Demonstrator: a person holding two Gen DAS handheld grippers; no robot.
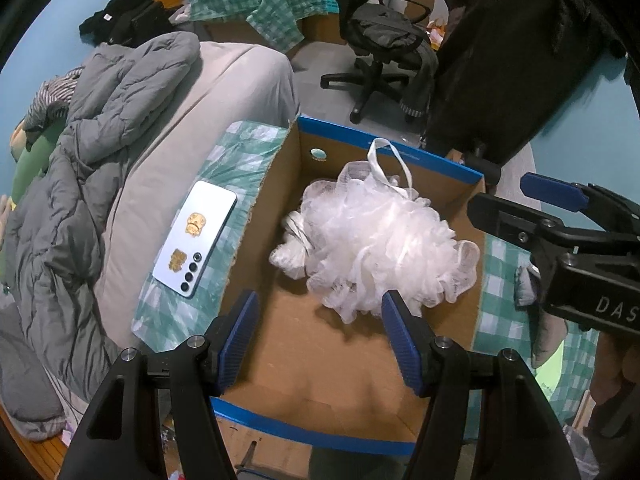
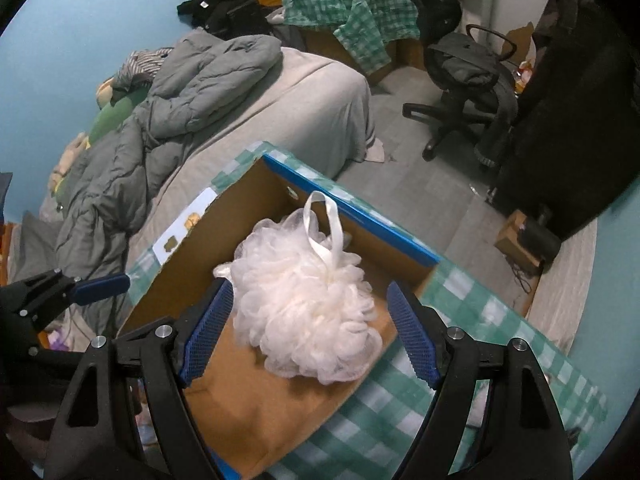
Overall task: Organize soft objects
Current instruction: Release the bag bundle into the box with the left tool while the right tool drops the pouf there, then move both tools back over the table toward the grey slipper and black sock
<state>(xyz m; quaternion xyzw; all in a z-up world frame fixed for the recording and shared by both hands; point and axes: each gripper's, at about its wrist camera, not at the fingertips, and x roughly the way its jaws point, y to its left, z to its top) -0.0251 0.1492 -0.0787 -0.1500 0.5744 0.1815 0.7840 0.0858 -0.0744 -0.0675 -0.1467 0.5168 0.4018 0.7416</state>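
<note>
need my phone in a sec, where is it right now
In the left wrist view the phone lies face down on the checkered cloth, just left of the cardboard box, beside the bed.

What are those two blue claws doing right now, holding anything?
Left gripper: open, holding nothing, above the cardboard box.
Right gripper: open, holding nothing; the white bath pouf lies in the box below it.

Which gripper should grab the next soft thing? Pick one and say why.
Right, probably. The loofah already lies in the box, and both grippers are open above it. The only other soft thing in view, a pale cloth, lies on the checked cover beside the right gripper, away from the left gripper.
</note>
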